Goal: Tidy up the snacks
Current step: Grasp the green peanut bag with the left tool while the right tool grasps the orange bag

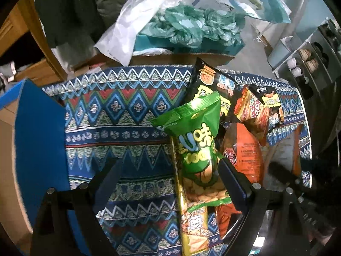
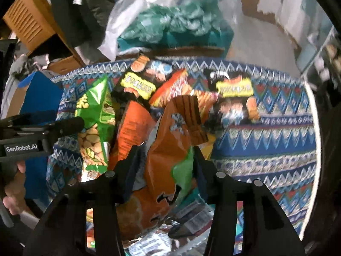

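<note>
Left of the green crinkly snack bag, a blue cardboard box sits at the edge of the tabletop, which is covered by a blue zigzag-patterned cloth. Your left hand-held gripper points down over the cloth with its jaws wide and nothing gripped. The green bag's lower part lies just inside its right finger. A yellow stick-shaped packet lies along the green bag's left edge. Behind the green bag is a black foil snack bag. Right of it lies an orange foil bag with a small black-and-red snack pack on top. Further right, your right hand-held gripper has its jaws fairly narrow. A crumpled orange-brown snack bag stands between them. The frame is blurred, so you cannot tell if the pads press it.
</note>
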`<state>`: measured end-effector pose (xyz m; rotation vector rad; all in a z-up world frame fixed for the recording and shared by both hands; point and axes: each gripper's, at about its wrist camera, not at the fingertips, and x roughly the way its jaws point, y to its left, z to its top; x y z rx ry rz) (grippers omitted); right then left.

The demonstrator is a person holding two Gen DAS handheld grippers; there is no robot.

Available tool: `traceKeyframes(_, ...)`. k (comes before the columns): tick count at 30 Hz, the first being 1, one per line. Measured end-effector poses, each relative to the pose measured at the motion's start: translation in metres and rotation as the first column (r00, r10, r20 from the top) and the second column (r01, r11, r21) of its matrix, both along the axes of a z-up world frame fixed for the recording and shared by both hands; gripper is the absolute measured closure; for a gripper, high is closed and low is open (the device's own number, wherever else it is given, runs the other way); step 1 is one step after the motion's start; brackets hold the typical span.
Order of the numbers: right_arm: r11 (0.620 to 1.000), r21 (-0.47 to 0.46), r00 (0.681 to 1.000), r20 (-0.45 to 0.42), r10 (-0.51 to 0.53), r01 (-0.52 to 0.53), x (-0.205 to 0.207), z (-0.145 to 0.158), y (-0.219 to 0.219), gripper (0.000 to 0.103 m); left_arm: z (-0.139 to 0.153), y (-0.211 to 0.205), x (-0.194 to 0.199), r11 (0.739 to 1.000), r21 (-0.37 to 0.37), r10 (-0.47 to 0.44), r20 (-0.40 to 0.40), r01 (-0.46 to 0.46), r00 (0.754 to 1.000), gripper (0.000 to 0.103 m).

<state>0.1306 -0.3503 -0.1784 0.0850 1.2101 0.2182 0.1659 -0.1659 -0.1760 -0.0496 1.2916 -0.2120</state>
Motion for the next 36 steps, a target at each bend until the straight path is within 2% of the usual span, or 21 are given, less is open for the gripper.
traceKeyframes(4, 0.998, 0.044, 0.999, -0.03, -0.037, 0.038, 0.001, -0.005, -0.004, 0.05, -0.01, -0.004, 0.005, 1.0, -0.024, -0.007, -0.031, 0.007, 0.999, 0.011)
traceKeyframes(6, 0.998, 0.041, 0.999, -0.028, -0.036, 0.037, 0.0, -0.006, -0.003, 0.051, -0.014, -0.005, 0.005, 0.999, -0.044, -0.011, -0.042, 0.009, 0.999, 0.014)
traceKeyframes(8, 1.0, 0.017, 1.0, -0.014, -0.025, 0.025, -0.001, -0.004, -0.001, 0.059, -0.015, -0.005, 0.003, 0.996, -0.091, -0.025, -0.041, 0.021, 0.999, 0.032)
traceKeyframes(9, 1.0, 0.007, 1.0, -0.01, -0.017, 0.017, -0.002, -0.004, 0.0, 0.061, -0.014, -0.005, 0.002, 0.993, -0.113, -0.032, -0.041, 0.027, 0.999, 0.037)
traceKeyframes(11, 1.0, -0.005, 1.0, 0.004, -0.008, 0.008, -0.004, -0.001, 0.0, 0.063, -0.011, -0.005, 0.0, 0.989, -0.139, -0.045, -0.039, 0.039, 0.998, 0.058)
traceKeyframes(14, 1.0, -0.025, 1.0, 0.02, 0.002, -0.001, -0.007, 0.005, 0.0, 0.065, -0.001, -0.01, -0.005, 0.99, -0.109, -0.086, -0.004, 0.085, 0.996, 0.074)
traceKeyframes(17, 0.999, -0.043, 0.999, 0.039, 0.01, -0.008, -0.009, 0.011, -0.001, 0.066, 0.007, -0.014, -0.011, 0.991, -0.059, -0.121, 0.035, 0.123, 0.992, 0.077)
traceKeyframes(23, 0.999, -0.046, 0.997, 0.076, 0.022, -0.019, -0.012, 0.026, 0.002, 0.066, 0.017, -0.007, -0.022, 0.988, -0.071, -0.134, 0.047, 0.137, 0.99, 0.078)
traceKeyframes(36, 0.992, -0.067, 0.981, 0.157, 0.113, -0.103, -0.023, 0.065, 0.029, 0.066, 0.065, 0.023, -0.056, 0.987, 0.024, -0.162, 0.157, 0.16, 0.974, 0.079)
